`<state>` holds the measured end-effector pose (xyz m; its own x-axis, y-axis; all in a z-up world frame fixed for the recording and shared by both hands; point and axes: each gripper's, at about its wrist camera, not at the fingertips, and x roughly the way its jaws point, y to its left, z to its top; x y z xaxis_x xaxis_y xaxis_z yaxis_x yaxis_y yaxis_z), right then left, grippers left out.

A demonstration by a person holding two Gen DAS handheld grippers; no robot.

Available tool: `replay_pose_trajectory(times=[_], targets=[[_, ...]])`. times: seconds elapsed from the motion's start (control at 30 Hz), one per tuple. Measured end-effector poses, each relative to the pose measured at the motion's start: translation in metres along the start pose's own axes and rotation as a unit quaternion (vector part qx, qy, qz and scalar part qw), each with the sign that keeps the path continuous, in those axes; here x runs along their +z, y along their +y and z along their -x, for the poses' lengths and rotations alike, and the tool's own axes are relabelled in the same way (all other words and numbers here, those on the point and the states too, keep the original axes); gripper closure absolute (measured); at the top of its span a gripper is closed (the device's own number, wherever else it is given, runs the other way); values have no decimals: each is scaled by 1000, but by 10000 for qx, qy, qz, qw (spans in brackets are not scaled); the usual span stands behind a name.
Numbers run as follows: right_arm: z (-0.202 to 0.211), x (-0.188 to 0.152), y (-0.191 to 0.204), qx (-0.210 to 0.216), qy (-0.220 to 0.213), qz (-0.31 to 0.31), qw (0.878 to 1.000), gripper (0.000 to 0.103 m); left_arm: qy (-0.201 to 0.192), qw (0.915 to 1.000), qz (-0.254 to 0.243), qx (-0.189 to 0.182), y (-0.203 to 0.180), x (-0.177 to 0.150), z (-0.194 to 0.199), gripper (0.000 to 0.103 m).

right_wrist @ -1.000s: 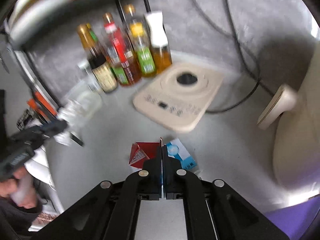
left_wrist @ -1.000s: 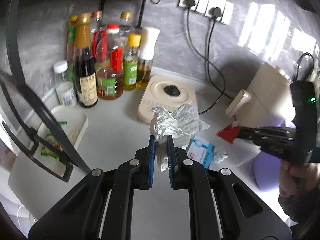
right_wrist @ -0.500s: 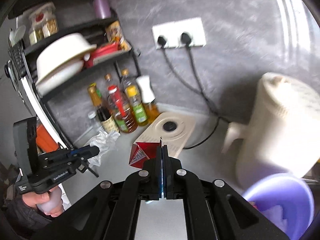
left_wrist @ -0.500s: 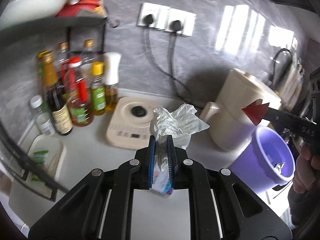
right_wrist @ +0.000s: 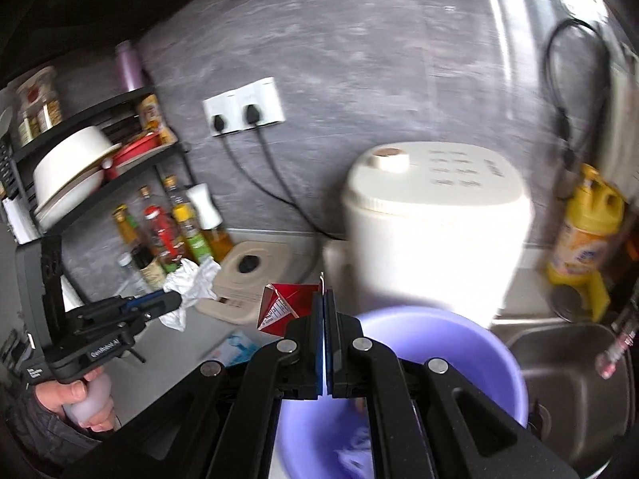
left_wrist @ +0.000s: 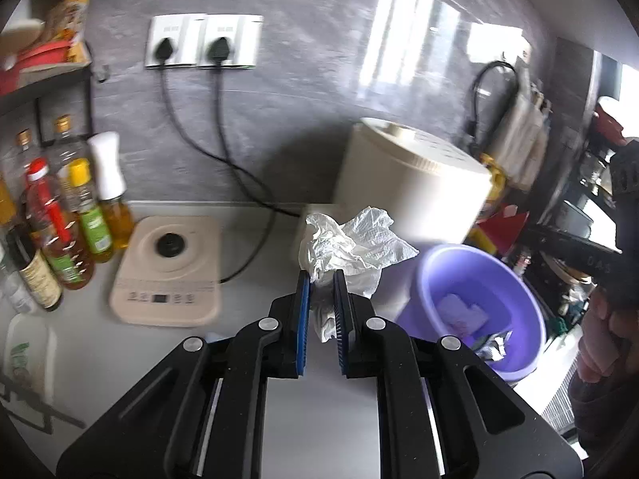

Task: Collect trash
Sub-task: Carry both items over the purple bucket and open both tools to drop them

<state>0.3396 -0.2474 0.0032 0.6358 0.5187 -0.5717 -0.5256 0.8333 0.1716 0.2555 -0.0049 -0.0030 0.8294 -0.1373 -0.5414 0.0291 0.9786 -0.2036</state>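
My left gripper [left_wrist: 319, 279] is shut on a crumpled white tissue [left_wrist: 351, 245], which hangs above the counter to the left of the purple bin [left_wrist: 479, 303]. In the right wrist view the same left gripper [right_wrist: 175, 301] with the tissue [right_wrist: 191, 283] shows at the left, a hand under it. My right gripper [right_wrist: 323, 299] is shut on a flat red wrapper [right_wrist: 285, 307] and hovers over the near rim of the purple bin [right_wrist: 459, 339]. Some trash lies inside the bin. The red wrapper [left_wrist: 501, 225] is also visible in the left wrist view.
A cream rice cooker [right_wrist: 435, 223] stands behind the bin. A beige induction hob [left_wrist: 167, 271] and several oil and sauce bottles [left_wrist: 76, 219] are at the left. A blue-white packet [right_wrist: 235, 343] lies on the counter. A steel sink [right_wrist: 567, 375] and yellow bottle [right_wrist: 587, 223] are at the right.
Both grippers rose from the counter and swung right toward the purple bin, each carrying its piece. The bin, unseen at first, now sits below the right gripper.
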Motion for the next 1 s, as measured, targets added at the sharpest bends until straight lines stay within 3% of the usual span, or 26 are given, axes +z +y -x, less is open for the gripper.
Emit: replay_pose_trajectory(times=[0.23, 0.27, 0.33, 0.37, 0.77, 0.8, 0.83, 0.9, 1.0], targets=[[19, -13, -48, -216, 0, -357, 9991, 97, 94, 9990, -125, -407, -40, -5, -17, 91], [22, -14, -52, -255, -34, -368, 9990, 93, 127, 9987, -177, -461, -46, -5, -21, 91], [32, -19, -65, -413, -165, -487, 9978, 63, 166, 9979, -285, -550, -58, -4, -26, 91], [38, -23, -74, -507, -231, -624, 9965, 61, 172, 9975, -340, -590, -64, -3, -29, 91], [71, -47, -112, -818, -307, -1106, 9900, 61, 403, 9884, -793, -1229, -121, 2, -54, 90], [74, -49, -114, -836, -322, -1132, 9895, 60, 430, 9872, -844, -1284, -124, 2, -54, 82], [76, -50, -115, -855, -328, -1148, 9892, 59, 478, 9859, -900, -1324, -127, 2, -55, 63], [77, -51, -115, -868, -324, -1171, 9888, 58, 406, 9871, -943, -1229, -127, 3, -53, 37], [77, -51, -111, -835, -326, -1171, 9891, 56, 339, 9891, -806, -1182, -113, 3, -46, 33]])
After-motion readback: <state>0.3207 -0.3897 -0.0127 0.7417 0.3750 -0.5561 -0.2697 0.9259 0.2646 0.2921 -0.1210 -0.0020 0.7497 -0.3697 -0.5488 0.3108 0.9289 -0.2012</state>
